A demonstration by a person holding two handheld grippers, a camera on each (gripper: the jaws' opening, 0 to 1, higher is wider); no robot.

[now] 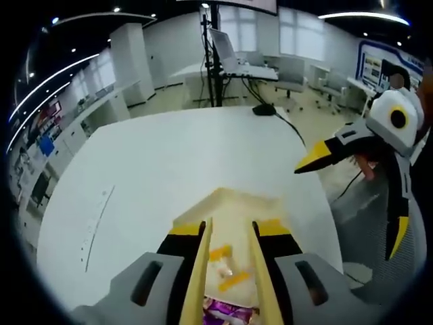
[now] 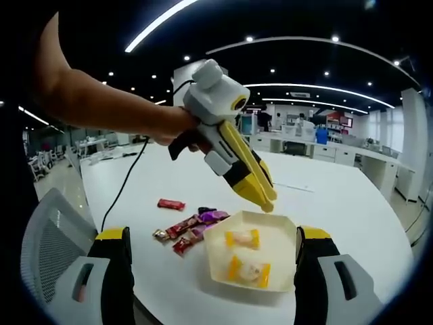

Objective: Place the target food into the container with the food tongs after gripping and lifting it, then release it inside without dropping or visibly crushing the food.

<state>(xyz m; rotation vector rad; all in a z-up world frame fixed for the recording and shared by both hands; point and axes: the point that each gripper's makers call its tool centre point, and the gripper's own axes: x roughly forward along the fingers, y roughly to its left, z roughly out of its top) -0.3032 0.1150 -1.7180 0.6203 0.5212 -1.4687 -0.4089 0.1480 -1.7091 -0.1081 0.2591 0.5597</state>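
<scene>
Left gripper (image 2: 267,196) pinches tongs (image 1: 230,271) above container (image 2: 252,257); right gripper (image 2: 213,271) spread

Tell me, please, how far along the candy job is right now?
Done: two yellow-wrapped candies already lie in the cream tray. In hand: the left gripper, holding the tongs, hovers at the tray's rim; whether it grips a candy, I cannot tell. The right gripper stands open, empty. Left: several wrapped candies lie on the white table beside the tray.
</scene>
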